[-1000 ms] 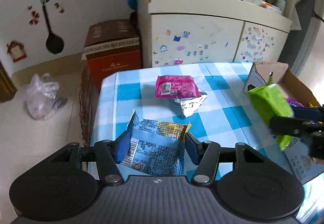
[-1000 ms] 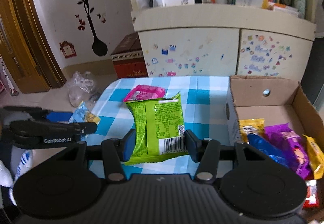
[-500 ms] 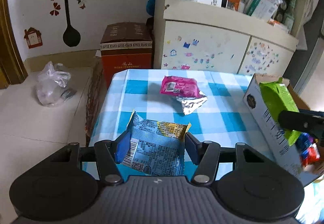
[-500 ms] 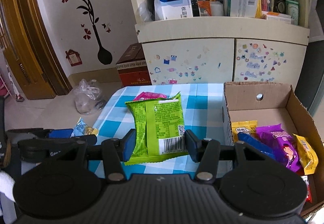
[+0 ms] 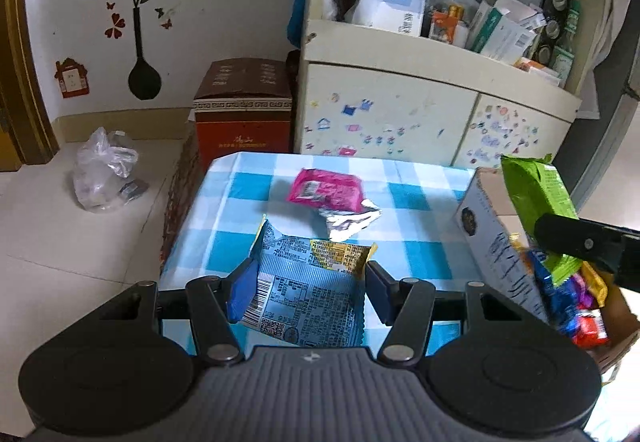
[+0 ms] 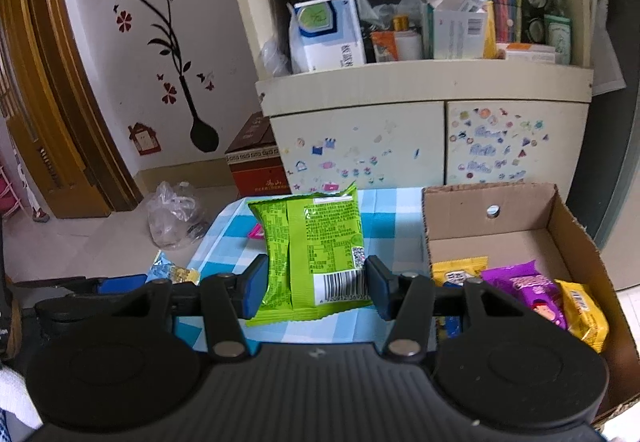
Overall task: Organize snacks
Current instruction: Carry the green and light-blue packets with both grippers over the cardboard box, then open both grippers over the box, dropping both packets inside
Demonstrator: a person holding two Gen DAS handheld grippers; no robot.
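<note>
My left gripper (image 5: 306, 288) is shut on a blue and yellow snack packet (image 5: 306, 292), held above the near edge of the blue checked table (image 5: 420, 254). My right gripper (image 6: 314, 288) is shut on a green snack packet (image 6: 312, 246), held high beside the cardboard box (image 6: 492, 210); in the left wrist view the green packet (image 5: 536, 198) hangs over the box's left wall (image 5: 492, 254). The box holds several snacks, among them a purple packet (image 6: 524, 288). A pink packet (image 5: 324, 194) and a silver foil packet (image 5: 348, 222) lie on the table.
A cream cabinet (image 6: 424, 134) with stickers and a cluttered shelf stands behind the table. A brown carton (image 5: 244, 110) and a clear plastic bag (image 5: 106, 170) sit on the floor to the left. A wooden door frame (image 6: 52, 114) is at the far left.
Both grippers have risen with their packets. The green packet has moved right, from over the table to above the box's left wall.
</note>
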